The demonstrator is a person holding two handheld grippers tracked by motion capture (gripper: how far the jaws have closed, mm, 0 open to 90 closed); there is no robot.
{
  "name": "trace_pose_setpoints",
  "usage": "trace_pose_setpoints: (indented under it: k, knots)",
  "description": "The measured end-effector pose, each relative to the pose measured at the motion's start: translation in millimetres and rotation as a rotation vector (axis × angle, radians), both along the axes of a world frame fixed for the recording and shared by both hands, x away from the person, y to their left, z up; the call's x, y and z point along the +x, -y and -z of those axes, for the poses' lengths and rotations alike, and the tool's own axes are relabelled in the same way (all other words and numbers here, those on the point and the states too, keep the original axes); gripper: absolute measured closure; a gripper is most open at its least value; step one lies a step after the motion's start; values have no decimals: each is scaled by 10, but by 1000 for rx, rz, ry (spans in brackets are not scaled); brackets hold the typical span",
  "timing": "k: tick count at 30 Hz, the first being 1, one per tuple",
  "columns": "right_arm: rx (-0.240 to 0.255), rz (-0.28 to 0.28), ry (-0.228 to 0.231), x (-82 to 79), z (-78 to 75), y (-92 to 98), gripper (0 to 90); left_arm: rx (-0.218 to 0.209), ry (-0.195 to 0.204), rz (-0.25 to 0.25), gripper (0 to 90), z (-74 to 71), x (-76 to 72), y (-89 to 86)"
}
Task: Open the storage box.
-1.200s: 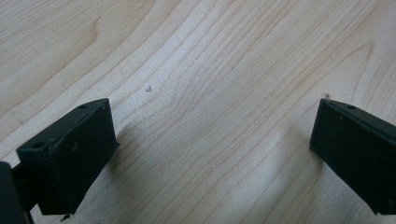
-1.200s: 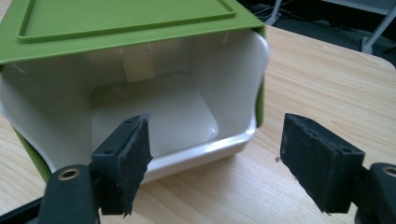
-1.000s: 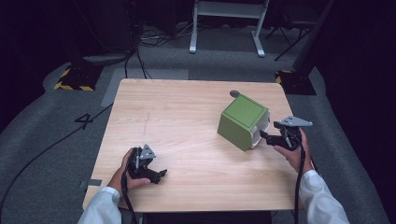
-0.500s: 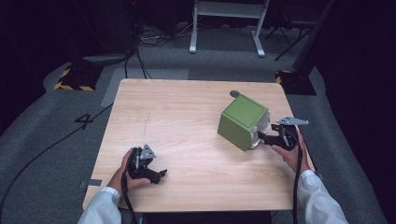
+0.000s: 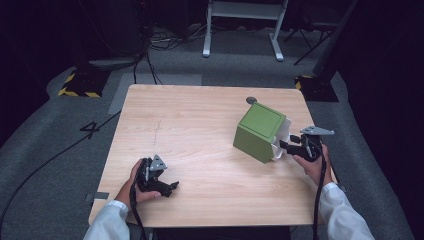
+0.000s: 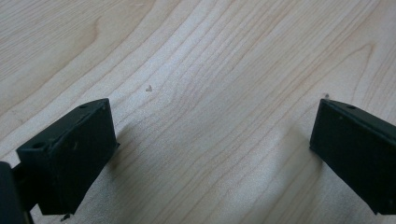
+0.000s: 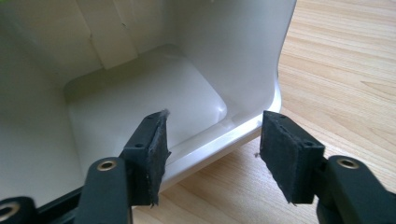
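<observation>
A green box (image 5: 260, 130) with a white inside (image 7: 140, 93) lies tipped on the right half of the wooden table (image 5: 200, 115), its open side facing right. My right gripper (image 5: 284, 145) is at that opening. Its jaws have just been closing and now sit on the box's lower white wall. In the right gripper view (image 7: 212, 154) one pad is inside the wall and the other meets the rim from outside. My left gripper (image 5: 170, 187) rests near the table's front left, held by a hand. Its jaws (image 6: 210, 154) stand wide open over bare wood.
A small dark round spot (image 5: 251, 100) sits on the table behind the box. Around the table is grey carpet with cables (image 5: 45, 160), a yellow-black striped base (image 5: 80, 92) at the back left and a white stand (image 5: 240, 30) behind.
The right gripper's jaws have drawn together on the box's open edge. The box and the left hand have kept their places.
</observation>
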State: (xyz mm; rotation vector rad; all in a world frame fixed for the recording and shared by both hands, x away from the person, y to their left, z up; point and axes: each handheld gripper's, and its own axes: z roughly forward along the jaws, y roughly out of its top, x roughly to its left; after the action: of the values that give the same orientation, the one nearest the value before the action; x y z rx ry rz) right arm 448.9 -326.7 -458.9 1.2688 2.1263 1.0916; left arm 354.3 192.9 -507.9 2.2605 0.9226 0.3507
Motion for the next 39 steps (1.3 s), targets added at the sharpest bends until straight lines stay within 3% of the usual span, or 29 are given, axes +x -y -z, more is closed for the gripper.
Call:
trace_pose_setpoints:
  k: [9,22,39]
  knots:
    - [-56,13,-5,-79,-11,80,456,0,0,0,5,0,0,0]
    - [-50,31,-32,-168,30,281,460,0,0,0,6,0,0,0]
    - [-34,37,-30,-261,61,460,451,0,0,0,6,0,0,0]
